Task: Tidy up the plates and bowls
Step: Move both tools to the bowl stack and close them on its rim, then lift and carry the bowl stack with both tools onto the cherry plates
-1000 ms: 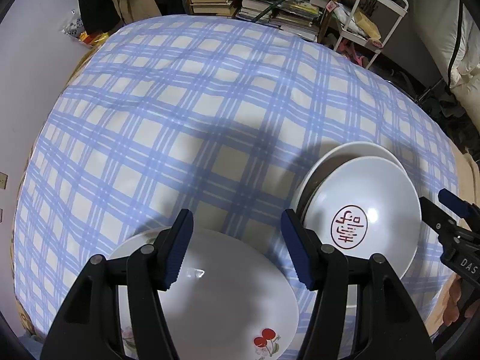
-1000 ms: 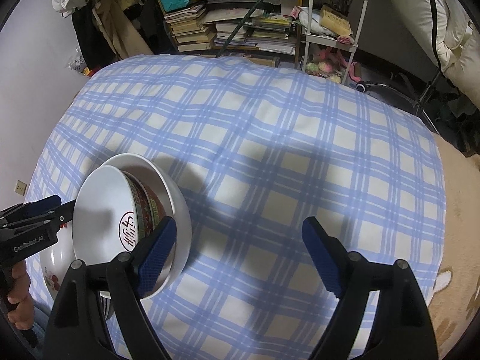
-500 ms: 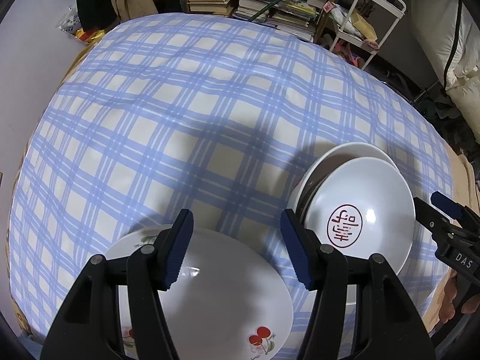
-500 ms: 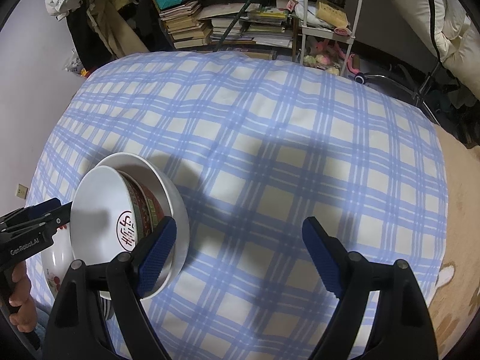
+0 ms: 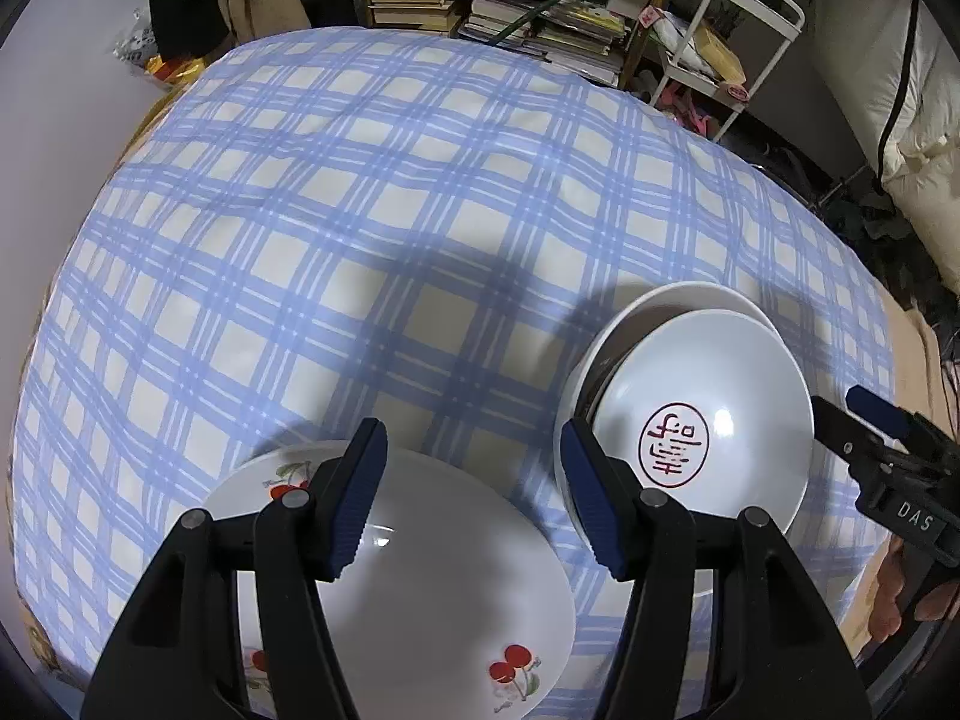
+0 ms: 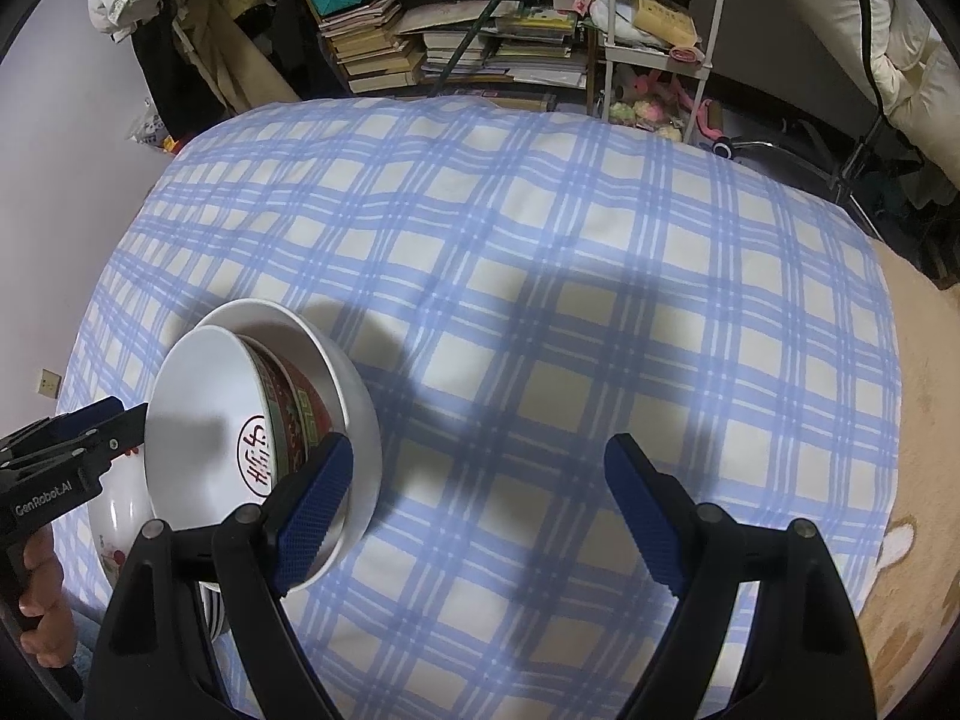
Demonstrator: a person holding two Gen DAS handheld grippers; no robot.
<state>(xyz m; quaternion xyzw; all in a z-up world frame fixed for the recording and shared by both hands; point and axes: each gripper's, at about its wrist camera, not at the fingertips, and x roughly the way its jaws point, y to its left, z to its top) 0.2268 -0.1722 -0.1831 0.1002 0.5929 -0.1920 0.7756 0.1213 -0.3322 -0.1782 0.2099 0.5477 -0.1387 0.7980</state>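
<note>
The left gripper [image 5: 471,498] hangs over the cherry plate [image 5: 456,588] with its fingers apart and nothing between them. Right of the cherry plate, a bowl with a red mark [image 5: 702,420] sits inside a white bowl [image 5: 648,309] on the blue checked cloth [image 5: 372,192]. The right gripper [image 6: 474,516] is right of the bowls, its fingers wide apart over bare cloth
</note>
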